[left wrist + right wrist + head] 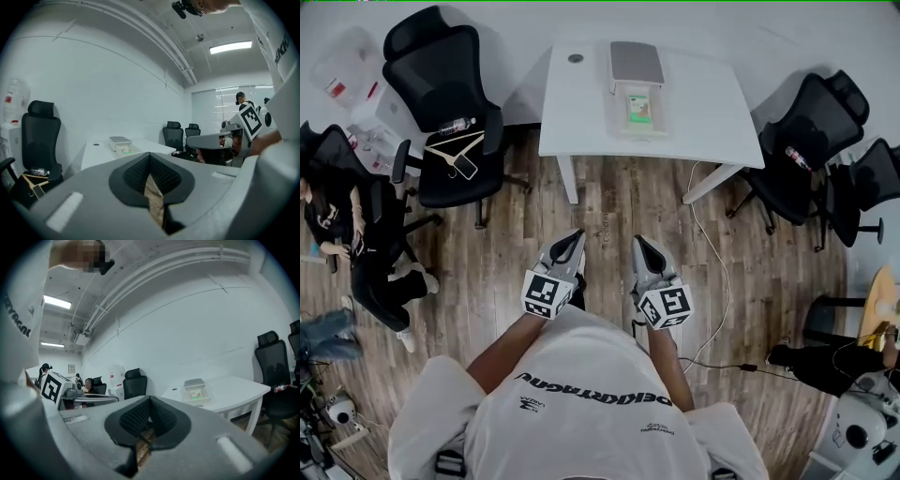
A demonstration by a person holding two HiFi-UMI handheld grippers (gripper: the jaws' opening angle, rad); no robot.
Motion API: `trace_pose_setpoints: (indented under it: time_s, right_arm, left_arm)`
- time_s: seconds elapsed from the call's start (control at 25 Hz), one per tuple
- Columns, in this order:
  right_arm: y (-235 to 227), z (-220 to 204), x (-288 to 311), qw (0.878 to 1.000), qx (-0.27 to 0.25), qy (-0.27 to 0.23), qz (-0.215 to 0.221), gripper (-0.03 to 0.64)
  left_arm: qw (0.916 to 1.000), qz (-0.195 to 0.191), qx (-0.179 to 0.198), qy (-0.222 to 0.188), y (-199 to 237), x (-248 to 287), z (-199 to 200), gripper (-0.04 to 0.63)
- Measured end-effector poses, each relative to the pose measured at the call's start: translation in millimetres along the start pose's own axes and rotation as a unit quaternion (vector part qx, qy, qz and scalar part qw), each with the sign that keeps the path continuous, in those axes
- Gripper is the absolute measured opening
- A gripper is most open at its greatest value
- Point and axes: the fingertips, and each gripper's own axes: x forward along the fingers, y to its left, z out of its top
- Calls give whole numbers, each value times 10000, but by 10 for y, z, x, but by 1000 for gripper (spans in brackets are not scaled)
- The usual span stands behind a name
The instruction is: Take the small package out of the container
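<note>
An open white container with its lid tipped back stands on the white table. A small green package lies inside it. The same container shows far off in the left gripper view, and as a small container in the right gripper view. My left gripper and right gripper are held side by side over the wooden floor, well short of the table. Both are shut with nothing between the jaws.
Black office chairs stand left and right of the table; the left one carries a hanger and a bottle. A white cable trails over the floor from the table's right leg. A seated person is at far left.
</note>
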Motion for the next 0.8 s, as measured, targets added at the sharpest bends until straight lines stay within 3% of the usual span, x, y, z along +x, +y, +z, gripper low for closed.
trace_pose_setpoints:
  time_s: [0.8]
  right_arm:
    - [-736, 446, 1725, 9987, 200, 207, -420, -2]
  left_arm:
    - [9985, -491, -20, 244, 1263, 1257, 429, 2]
